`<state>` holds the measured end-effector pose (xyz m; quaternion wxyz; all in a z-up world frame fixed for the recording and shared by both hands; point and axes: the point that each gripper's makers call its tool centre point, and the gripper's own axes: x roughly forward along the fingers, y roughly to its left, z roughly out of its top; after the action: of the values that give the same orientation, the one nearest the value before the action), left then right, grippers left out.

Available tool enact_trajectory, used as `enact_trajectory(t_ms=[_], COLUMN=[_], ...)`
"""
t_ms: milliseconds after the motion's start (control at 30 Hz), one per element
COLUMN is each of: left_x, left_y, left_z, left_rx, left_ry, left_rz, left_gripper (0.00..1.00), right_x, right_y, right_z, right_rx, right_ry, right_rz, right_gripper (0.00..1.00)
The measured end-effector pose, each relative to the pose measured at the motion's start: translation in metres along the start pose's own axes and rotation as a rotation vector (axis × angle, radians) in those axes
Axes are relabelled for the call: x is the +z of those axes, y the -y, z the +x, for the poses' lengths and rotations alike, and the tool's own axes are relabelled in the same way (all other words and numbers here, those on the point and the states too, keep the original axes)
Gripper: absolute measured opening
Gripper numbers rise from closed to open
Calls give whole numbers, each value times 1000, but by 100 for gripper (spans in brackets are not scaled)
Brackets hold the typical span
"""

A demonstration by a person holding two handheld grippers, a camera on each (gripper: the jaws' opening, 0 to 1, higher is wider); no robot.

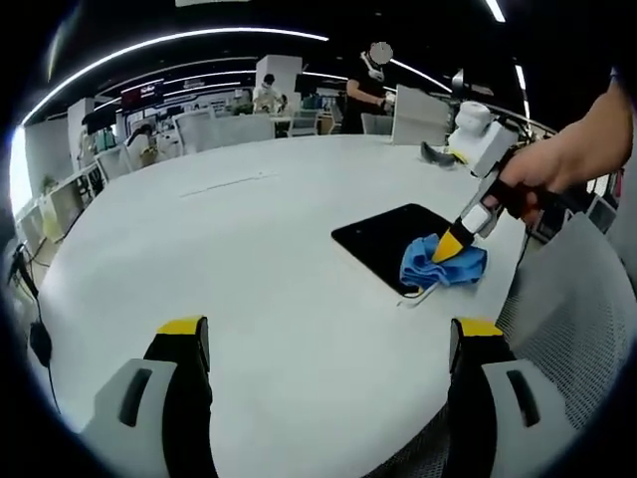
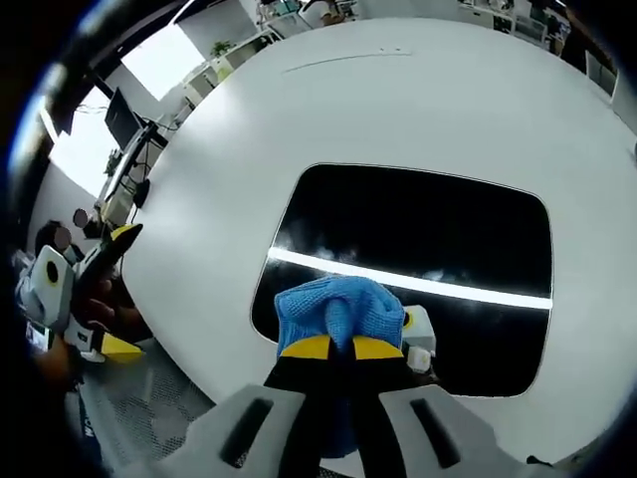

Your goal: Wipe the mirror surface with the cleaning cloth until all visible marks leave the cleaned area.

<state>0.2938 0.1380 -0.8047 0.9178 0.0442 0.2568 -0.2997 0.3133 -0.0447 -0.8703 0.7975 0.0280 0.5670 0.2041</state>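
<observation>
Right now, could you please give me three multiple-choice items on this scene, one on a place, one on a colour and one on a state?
1. Where does the cleaning cloth rest?
A. on the mirror, near one edge
B. on a chair seat
C. on the floor

2. What colour is the cloth?
A. red
B. blue
C. green

3. How does the left tool stand?
A. shut on the cloth
B. shut on a bottle
C. open, holding nothing

Answers:
1. A: the right gripper view shows the cloth lying on the dark mirror by its near edge, on the white table.
2. B: it is plainly blue in both views.
3. C: in the left gripper view its jaws stand wide apart over bare table, while the right tool is the one clamped on the cloth.
</observation>
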Motion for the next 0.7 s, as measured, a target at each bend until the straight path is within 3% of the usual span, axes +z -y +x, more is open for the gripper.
enact_trajectory(t_ms=[67,267,433,500,700], left_x=[4,-5,-3,-3,-1], left_y=[13,27,26,19,19], left_z=[2,7,6,5,5], left_rx=[-53,-117,-115,-78,-84], left_ry=[15,-33,-24,-28,-11], left_rz=[41,25,43,45,58], left_gripper=[99,99,99,99,99], right_x=[0,0,-1,-2,-1], right_y=[-1,0,1,0,-1], right_z=[0,-1,-1,-2,-1], right_rx=[-6,-15,6,13,12], right_ry=[2,7,2,15,2], right_rz=[-23,11,8,15,-14], right_gripper=[0,0,0,0,0])
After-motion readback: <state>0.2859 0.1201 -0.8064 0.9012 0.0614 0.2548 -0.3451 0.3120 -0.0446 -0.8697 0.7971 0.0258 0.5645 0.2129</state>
